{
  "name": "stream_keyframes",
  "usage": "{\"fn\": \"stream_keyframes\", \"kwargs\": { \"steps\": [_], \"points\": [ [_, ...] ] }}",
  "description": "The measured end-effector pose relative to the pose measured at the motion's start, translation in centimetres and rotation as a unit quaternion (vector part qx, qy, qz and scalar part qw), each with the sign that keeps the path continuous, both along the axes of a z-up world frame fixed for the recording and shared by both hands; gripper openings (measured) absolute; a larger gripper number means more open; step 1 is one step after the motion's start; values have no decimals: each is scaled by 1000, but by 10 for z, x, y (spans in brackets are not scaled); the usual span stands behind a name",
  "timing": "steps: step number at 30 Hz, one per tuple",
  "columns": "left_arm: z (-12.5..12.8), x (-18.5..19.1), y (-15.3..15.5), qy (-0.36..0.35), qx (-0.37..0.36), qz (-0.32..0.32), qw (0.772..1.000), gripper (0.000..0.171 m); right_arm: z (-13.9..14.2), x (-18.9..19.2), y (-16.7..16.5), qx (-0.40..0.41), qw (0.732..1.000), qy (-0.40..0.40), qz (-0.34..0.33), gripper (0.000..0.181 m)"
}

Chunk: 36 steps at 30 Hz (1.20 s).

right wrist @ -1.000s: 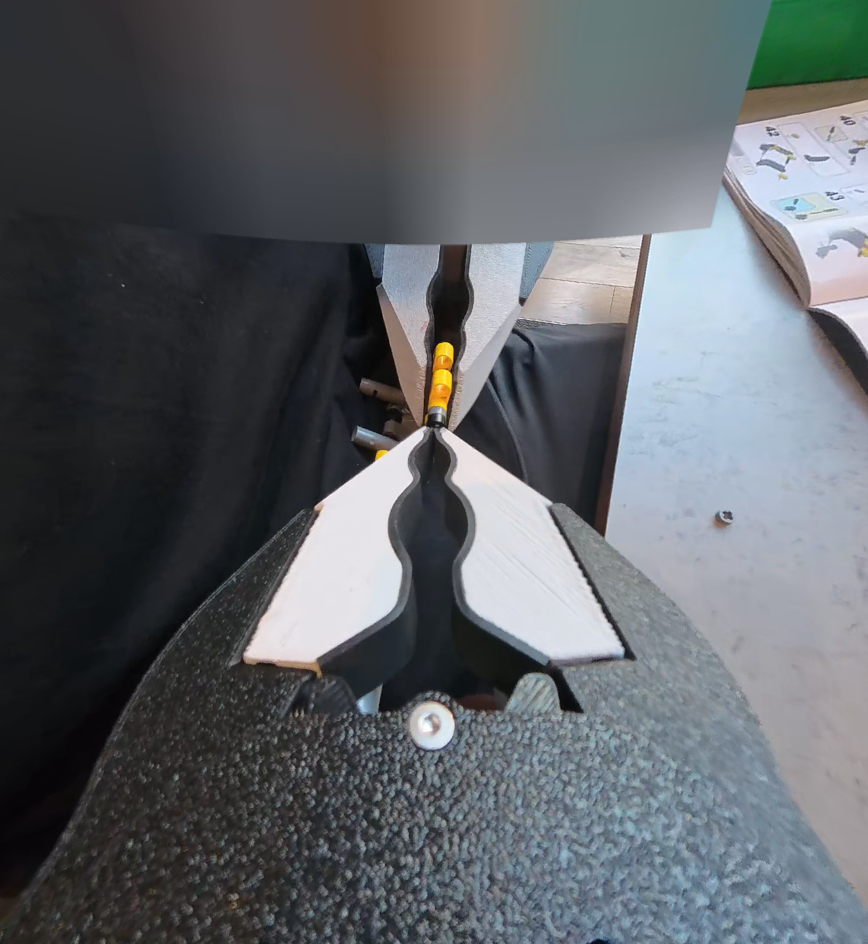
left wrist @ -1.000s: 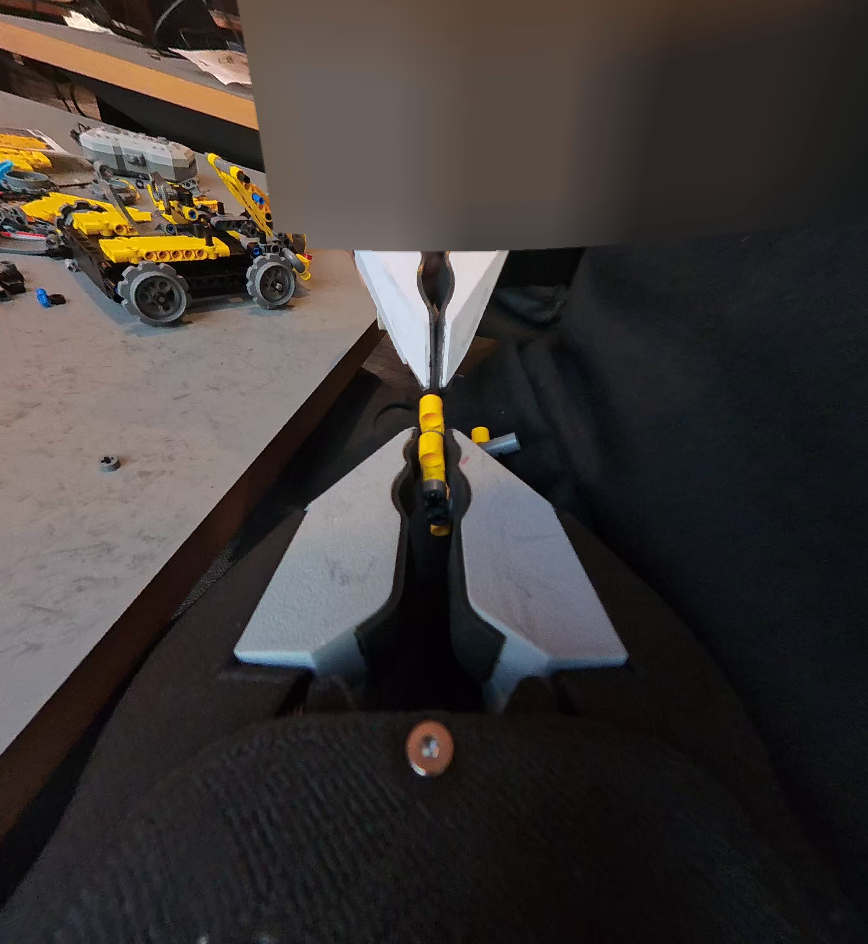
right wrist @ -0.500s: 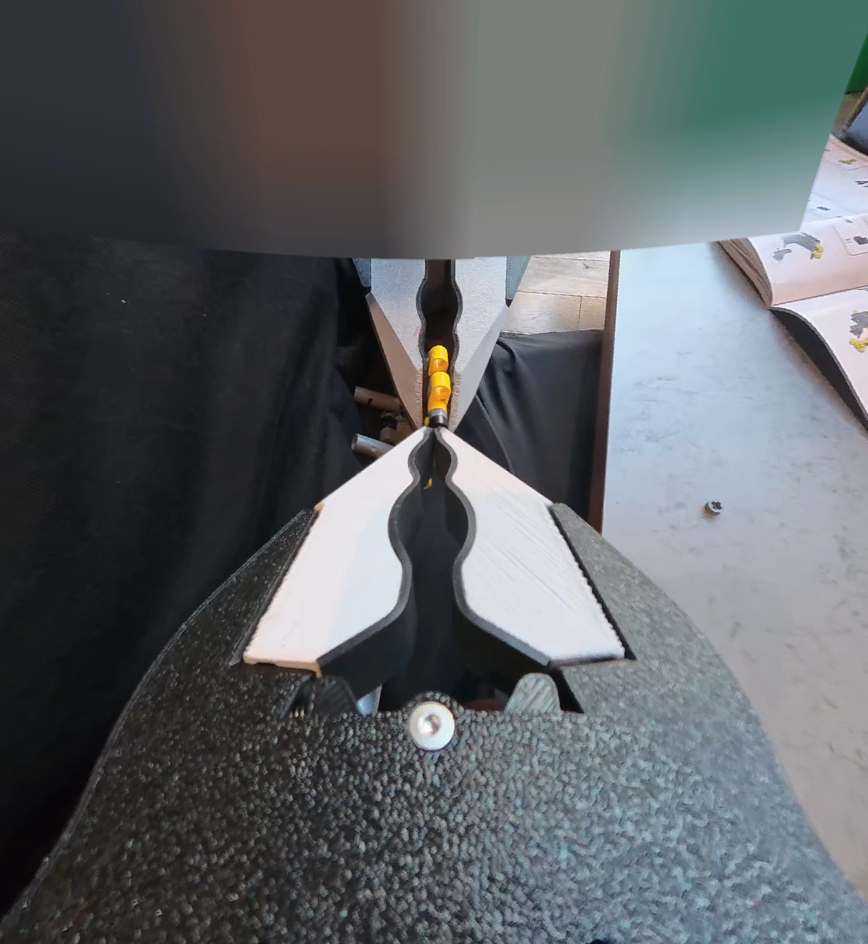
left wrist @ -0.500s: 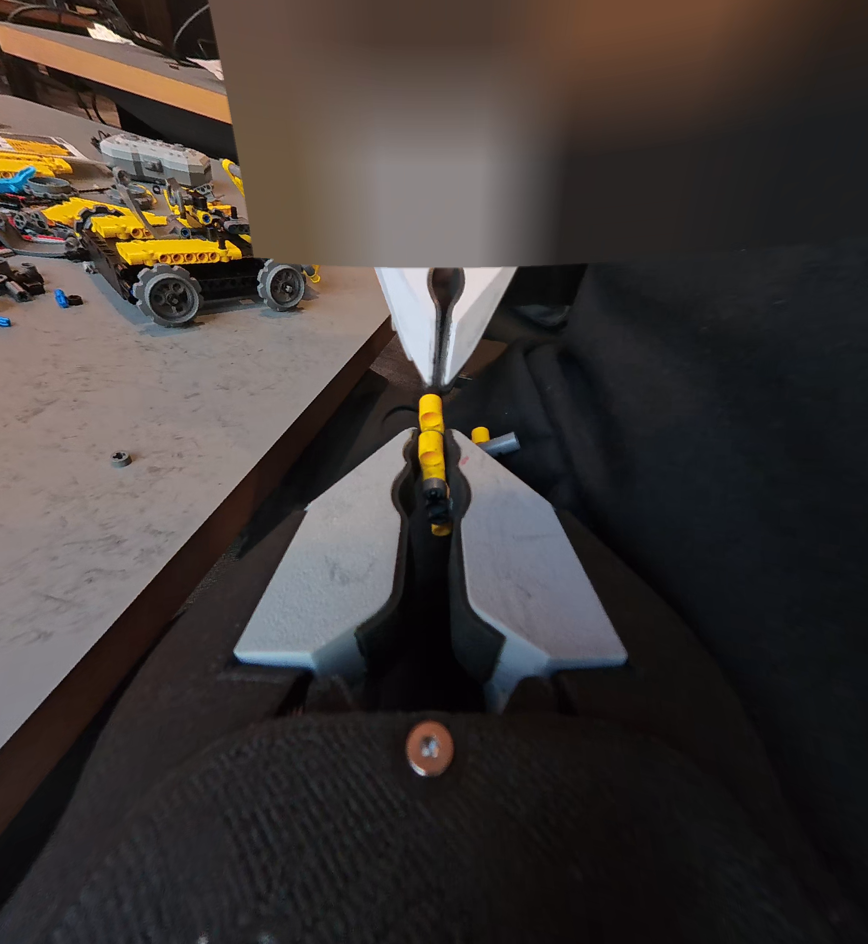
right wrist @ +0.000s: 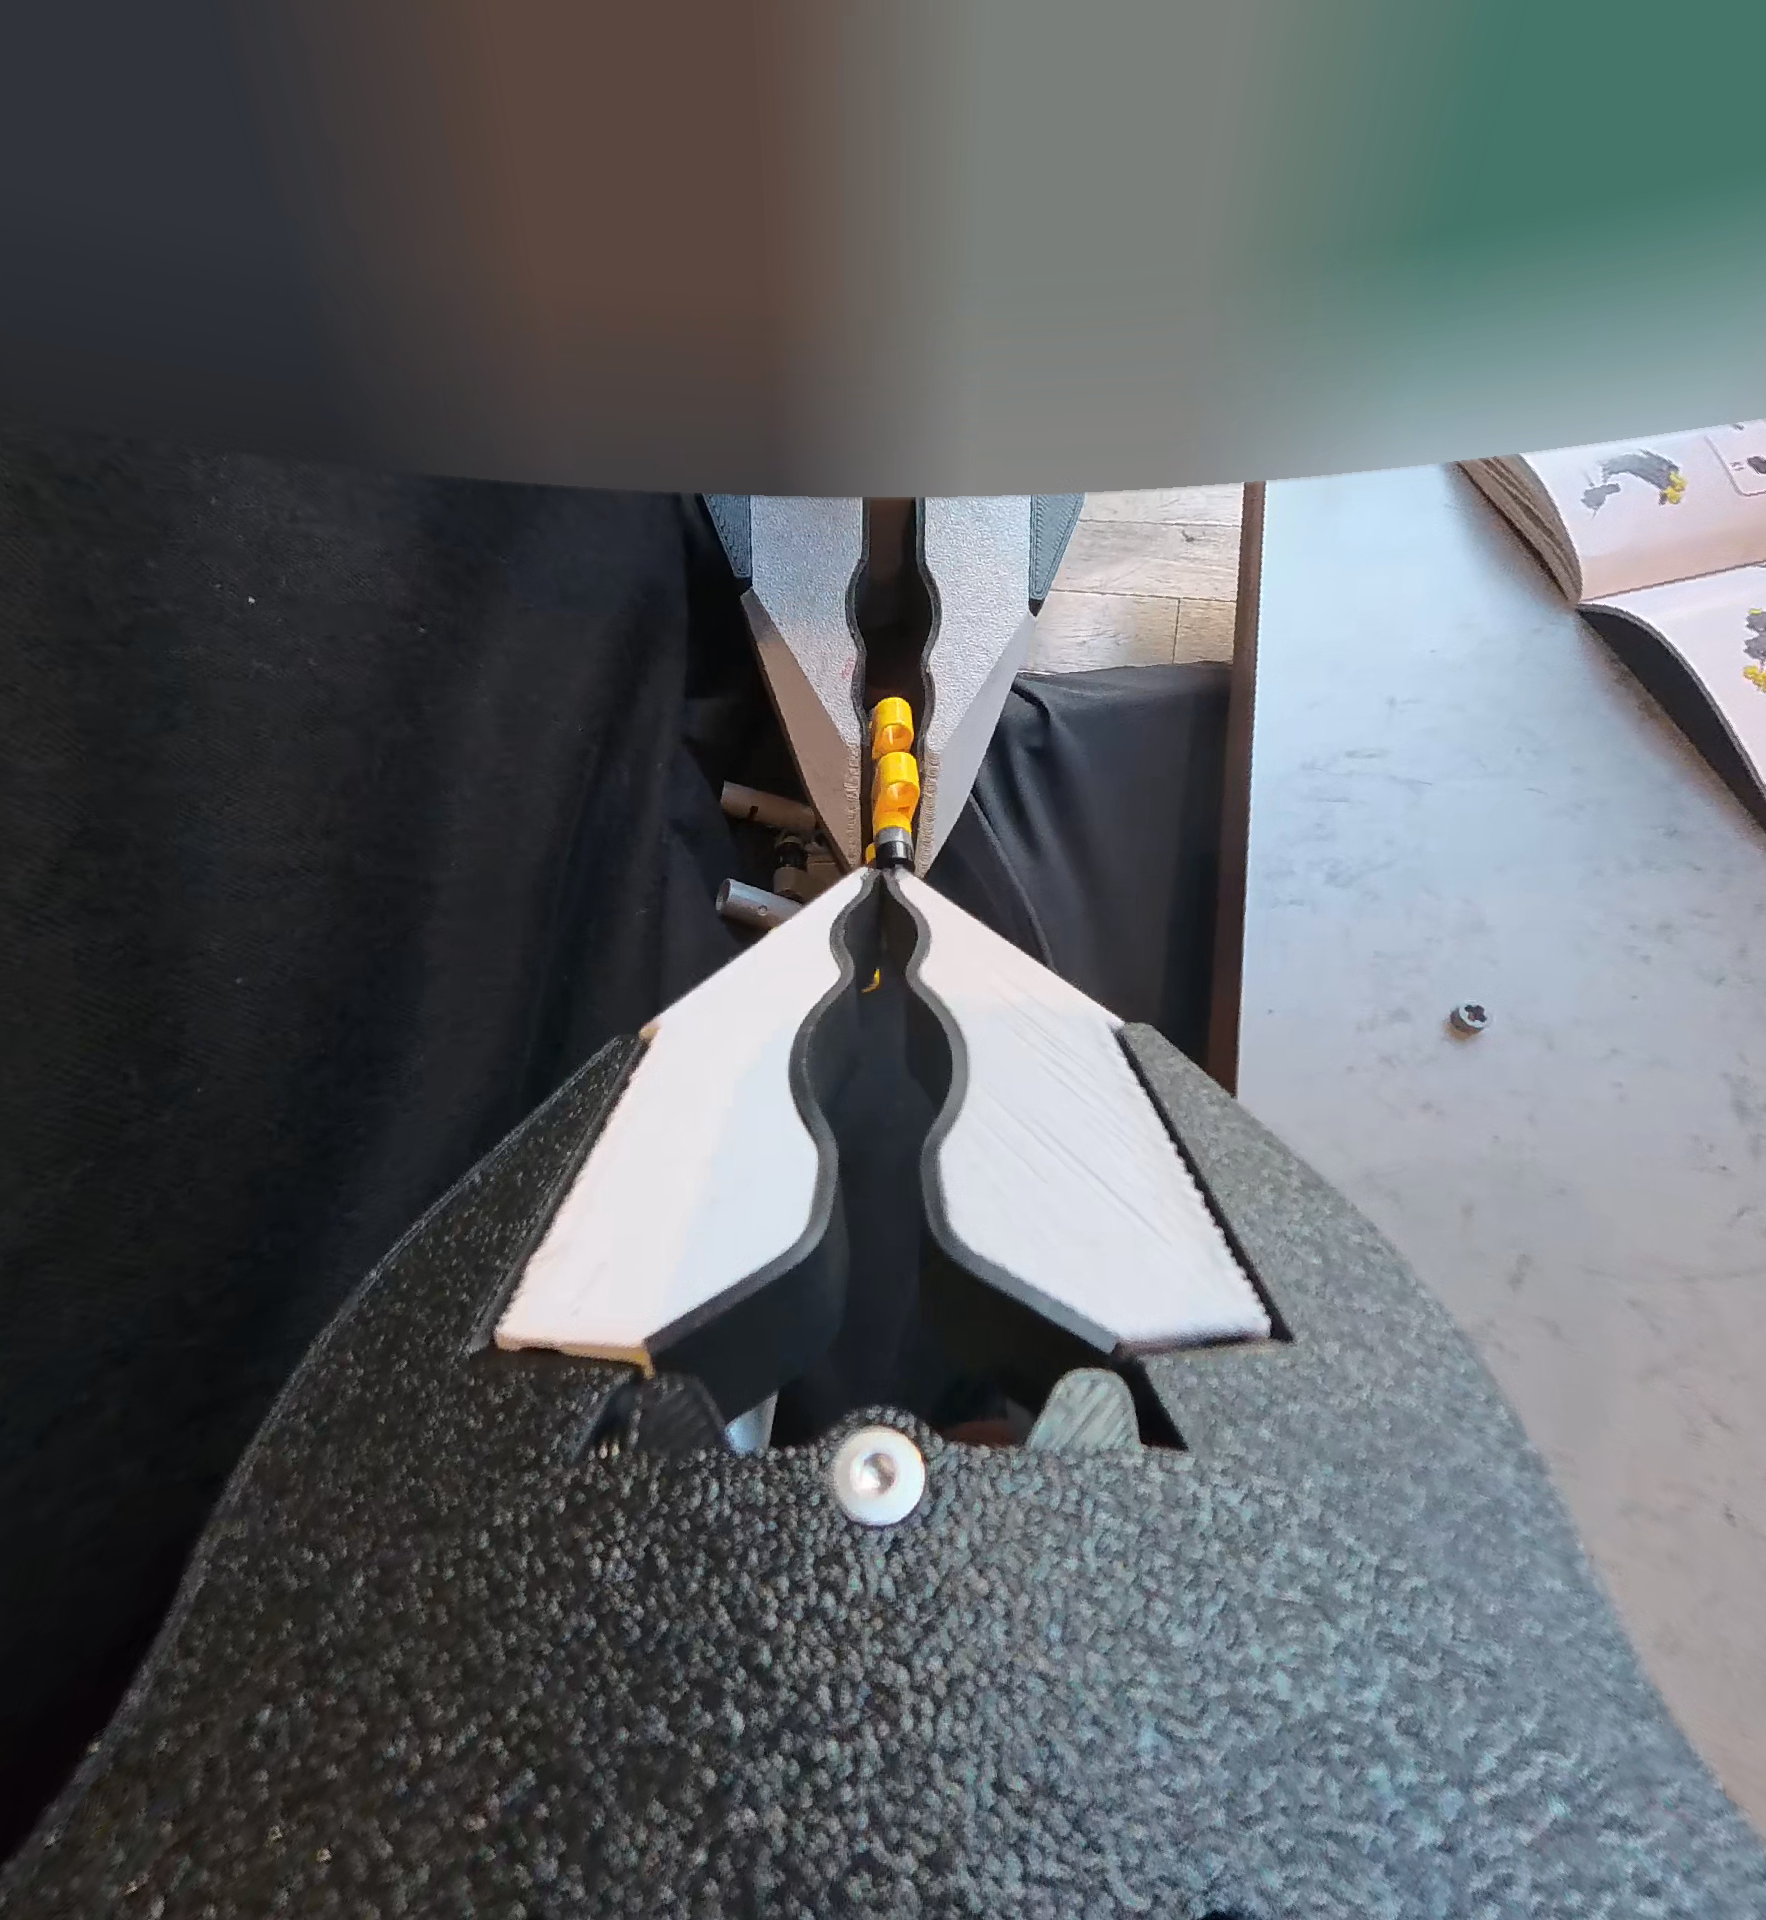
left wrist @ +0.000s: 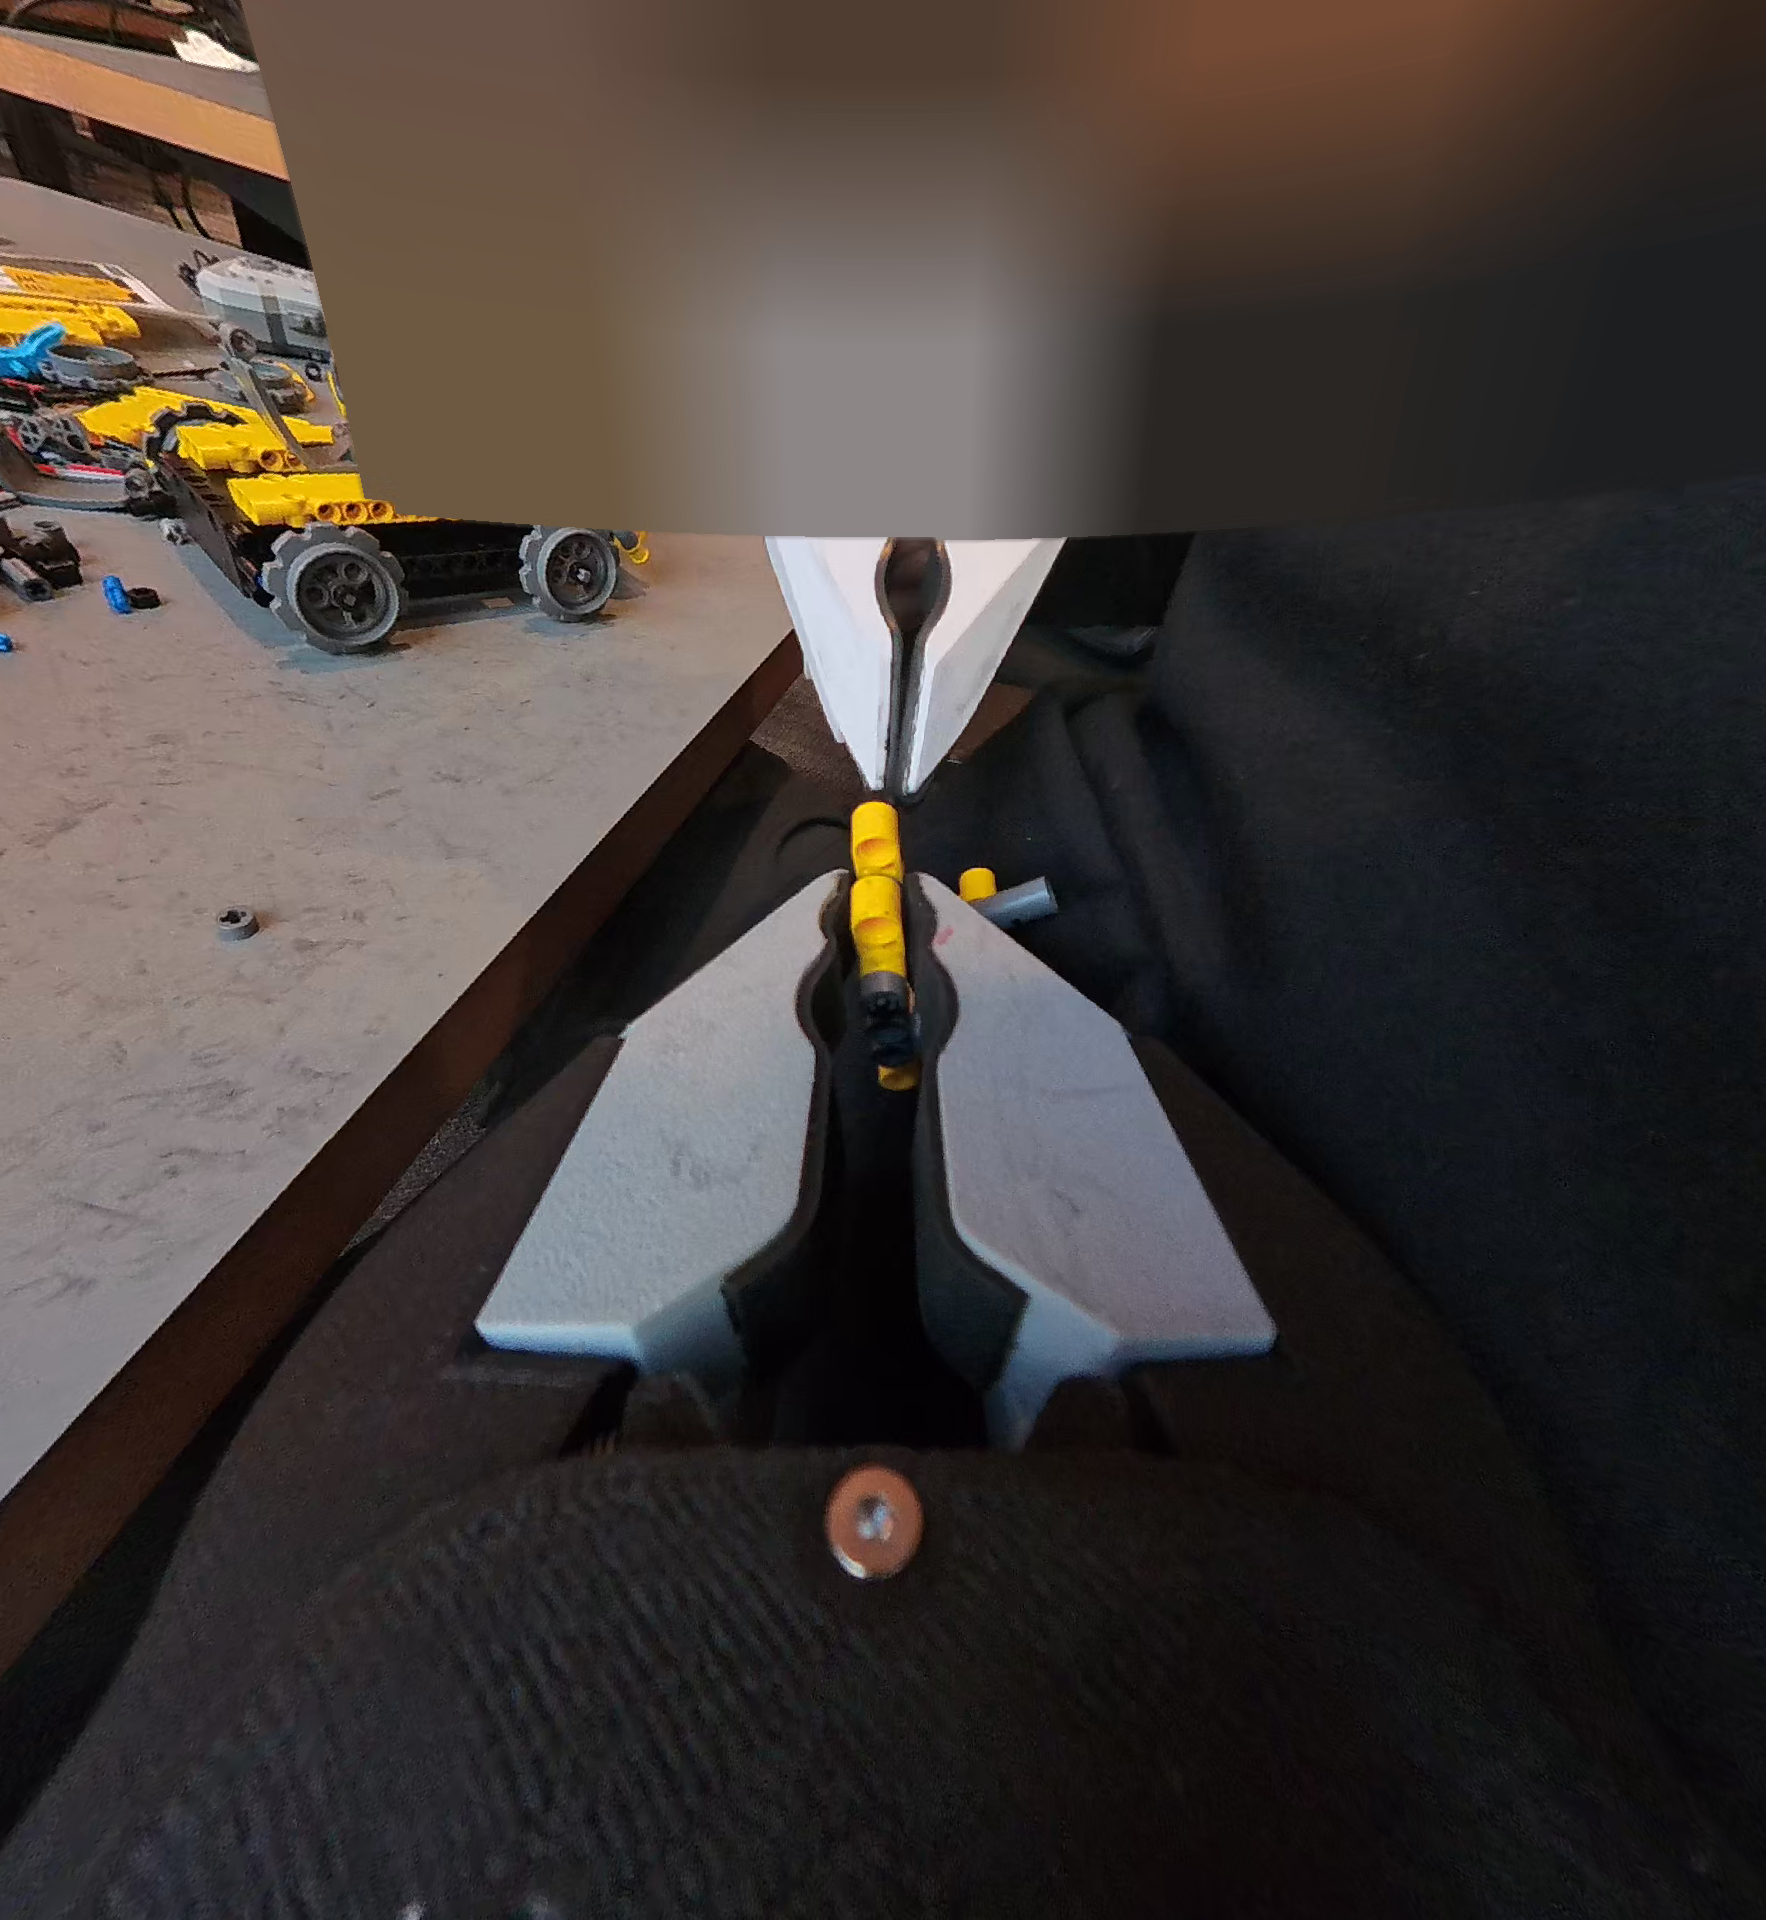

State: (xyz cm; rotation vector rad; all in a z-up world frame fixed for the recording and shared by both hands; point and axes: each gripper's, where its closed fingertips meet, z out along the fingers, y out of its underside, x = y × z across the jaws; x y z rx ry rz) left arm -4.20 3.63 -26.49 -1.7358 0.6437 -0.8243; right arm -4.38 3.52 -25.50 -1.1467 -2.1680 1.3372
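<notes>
Left wrist view: left gripper [left wrist: 884, 904] clamped on yellow rod [left wrist: 879, 904] just off table [left wrist: 235, 987] edge — right gripper [left wrist: 894, 784] at its far end.

Right wrist view: right gripper [right wrist: 881, 881] closed, tips meeting rod [right wrist: 894, 779] — booklet [right wrist: 1710, 665] near table [right wrist: 1533, 1039] far corner.

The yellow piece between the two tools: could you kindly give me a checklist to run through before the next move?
1. Left tool shut on the yellow piece: ok.
2. Right tool tips closed at the piece's end: ok.
3. Right tool actually gripping it: cannot tell.
4. Tools aligned tip to tip: ok.
5. Work held over the table: not ok; it is over dark cloth, past the edge.
</notes>
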Motion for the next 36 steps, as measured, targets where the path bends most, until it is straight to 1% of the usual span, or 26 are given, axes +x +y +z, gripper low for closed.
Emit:
{"fn": "stream_keyframes", "kwargs": {
  "steps": [4,11,18,36],
  "points": [
    [-2,1,-1,3,-5,-3,1000,6,-4,1,-1,6,1000,-2,3,0],
    [-6,4,-4,-2,-16,-14,1000,6,-7,4,-3,-19,1000,1,5,0],
    [-7,7,-4,-2,-28,-17,999,6,-8,6,-4,6,1000,2,21,0],
    [-14,10,-7,4,-49,-22,999,6,-13,8,-7,33,998,-15,57,0]
  ]
}}
